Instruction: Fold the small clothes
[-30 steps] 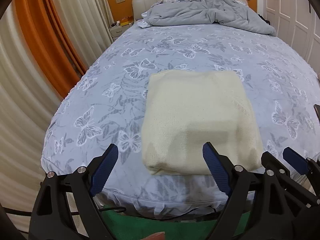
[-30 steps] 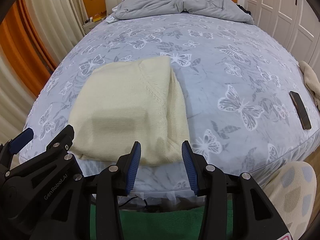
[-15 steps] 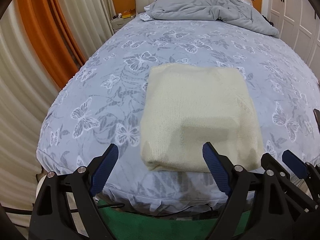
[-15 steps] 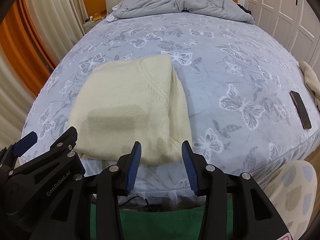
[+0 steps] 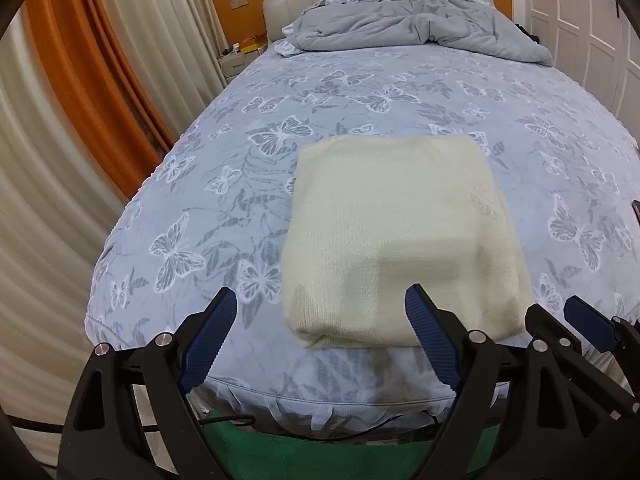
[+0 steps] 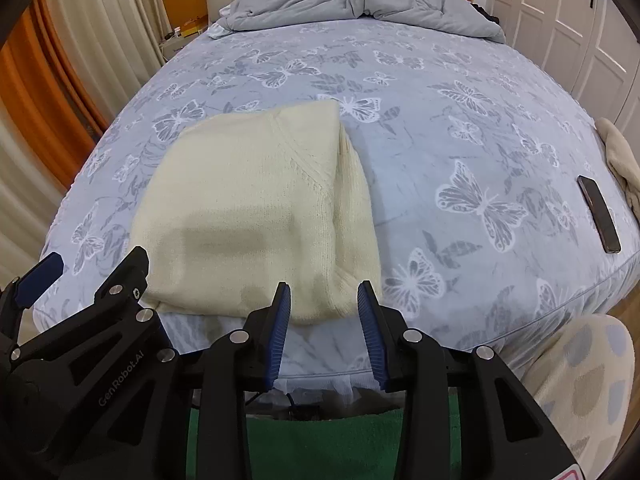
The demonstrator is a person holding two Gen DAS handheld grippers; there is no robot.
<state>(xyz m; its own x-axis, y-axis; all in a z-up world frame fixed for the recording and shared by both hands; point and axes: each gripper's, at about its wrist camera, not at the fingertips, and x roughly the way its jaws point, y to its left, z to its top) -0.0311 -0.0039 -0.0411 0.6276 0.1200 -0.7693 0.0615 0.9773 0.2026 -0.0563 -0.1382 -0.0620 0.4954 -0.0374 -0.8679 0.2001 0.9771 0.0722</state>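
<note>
Lying folded at the foot edge of the butterfly bedsheet (image 5: 248, 168): cream knit sweater (image 5: 396, 236), at 12 o'clock. Left gripper (image 5: 320, 340) spread wide, empty; right gripper (image 6: 324, 320) half-open, empty. Phone (image 6: 599, 212) at 3 o'clock.

Folded cream knit sweater (image 6: 256, 216) lies near foot edge of butterfly-print bed (image 6: 460, 92). R gripper (image 6: 325, 322) jaws apart, empty, just short of sweater. Phone (image 6: 599, 213) at right edge.
</note>
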